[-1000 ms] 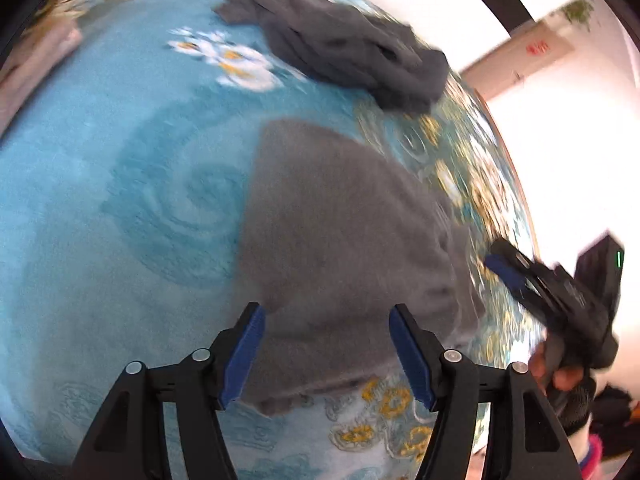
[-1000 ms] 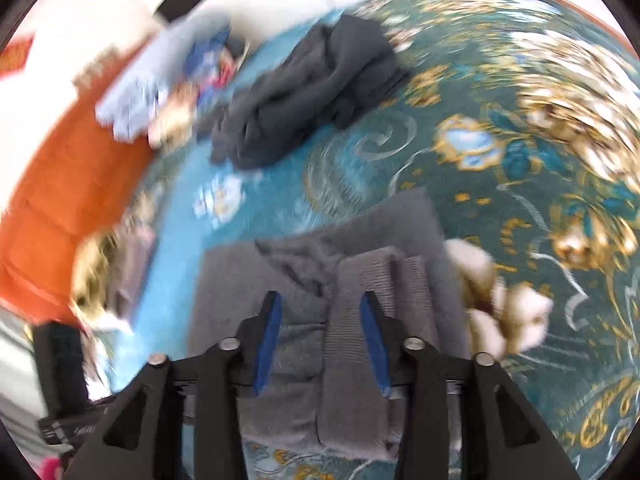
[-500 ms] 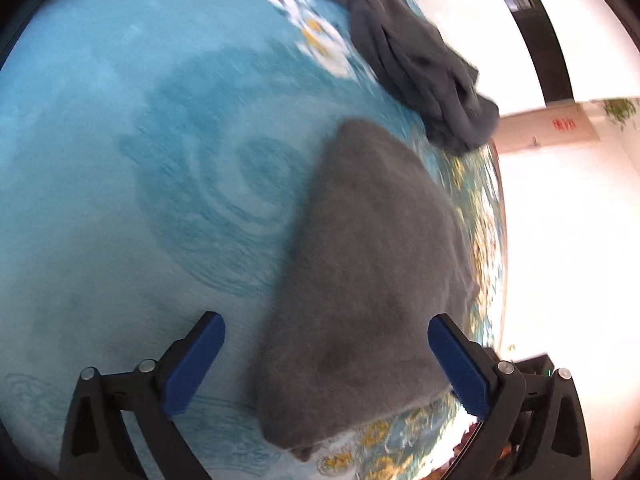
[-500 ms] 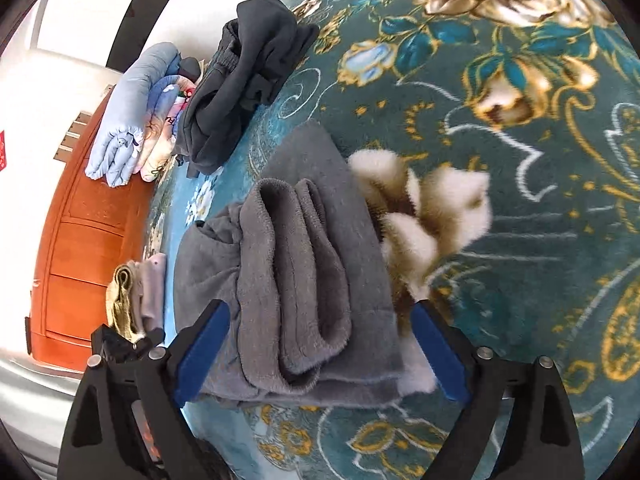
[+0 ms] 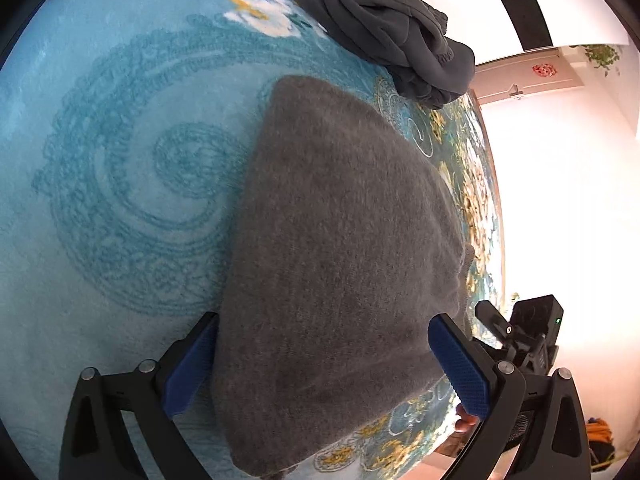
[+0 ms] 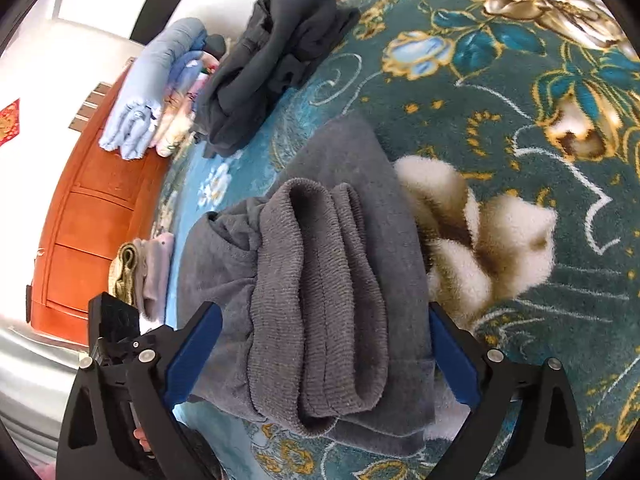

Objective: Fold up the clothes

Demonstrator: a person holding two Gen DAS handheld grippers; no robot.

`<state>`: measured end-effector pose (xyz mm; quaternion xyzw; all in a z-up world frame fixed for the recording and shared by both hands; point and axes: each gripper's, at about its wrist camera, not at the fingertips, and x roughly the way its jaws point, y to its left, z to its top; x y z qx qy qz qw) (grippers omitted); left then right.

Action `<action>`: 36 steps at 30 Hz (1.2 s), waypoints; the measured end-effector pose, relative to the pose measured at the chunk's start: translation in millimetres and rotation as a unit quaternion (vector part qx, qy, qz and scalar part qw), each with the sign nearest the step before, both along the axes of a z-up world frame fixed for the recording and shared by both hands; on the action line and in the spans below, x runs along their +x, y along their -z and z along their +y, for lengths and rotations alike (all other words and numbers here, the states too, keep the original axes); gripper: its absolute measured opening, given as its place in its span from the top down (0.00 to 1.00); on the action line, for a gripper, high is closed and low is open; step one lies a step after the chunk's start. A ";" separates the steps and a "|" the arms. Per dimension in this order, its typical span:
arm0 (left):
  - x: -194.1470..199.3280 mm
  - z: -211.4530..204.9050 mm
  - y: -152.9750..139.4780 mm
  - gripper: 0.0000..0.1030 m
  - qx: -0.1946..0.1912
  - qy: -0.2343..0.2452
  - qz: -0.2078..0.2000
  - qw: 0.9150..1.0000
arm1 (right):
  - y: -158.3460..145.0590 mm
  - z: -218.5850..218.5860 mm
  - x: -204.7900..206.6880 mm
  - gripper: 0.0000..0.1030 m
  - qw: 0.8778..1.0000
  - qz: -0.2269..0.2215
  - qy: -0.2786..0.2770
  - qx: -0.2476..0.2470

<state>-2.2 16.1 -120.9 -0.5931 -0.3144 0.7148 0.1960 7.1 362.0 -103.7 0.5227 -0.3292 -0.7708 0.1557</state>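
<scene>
A folded grey fleece garment (image 5: 340, 248) lies on the patterned blue carpet (image 5: 120, 160). From the right wrist view its ribbed cuffs (image 6: 320, 300) are stacked on top of the fold. My left gripper (image 5: 324, 364) is open, its blue pads straddling the garment's near end. My right gripper (image 6: 320, 356) is open too, wide around the cuffed end from the opposite side. Each gripper appears in the other's view: the right one (image 5: 520, 340) and the left one (image 6: 116, 344).
A crumpled dark grey garment (image 5: 380, 28) lies farther off on the carpet (image 6: 500, 80). Folded light blue and floral clothes (image 6: 152, 92) are stacked by an orange wooden cabinet (image 6: 88, 216). A small beige and pink pile (image 6: 140, 272) sits at the carpet's edge.
Both grippers opened wide from a narrower gap and lowered around the folded grey garment. The right gripper let go of the cuffed fold, which now rests on the pile.
</scene>
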 end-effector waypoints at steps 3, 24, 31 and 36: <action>-2.2 -3.3 -8.9 0.00 -0.008 -0.006 0.009 1.000 | -2.7 -2.4 -5.4 0.04 1.000 -0.007 0.017 0.003; -0.8 -30.0 -4.5 0.50 0.037 -0.038 -0.012 0.999 | -7.0 12.0 10.6 0.75 0.994 -0.042 0.096 0.013; 4.9 -16.4 -28.7 0.71 -0.031 -0.008 0.034 0.999 | -31.5 6.6 19.9 0.84 0.995 -0.022 0.096 0.005; 21.6 -13.5 -46.1 0.76 -0.062 0.007 0.051 0.997 | -50.5 -3.2 32.5 0.85 0.996 -0.010 0.086 0.009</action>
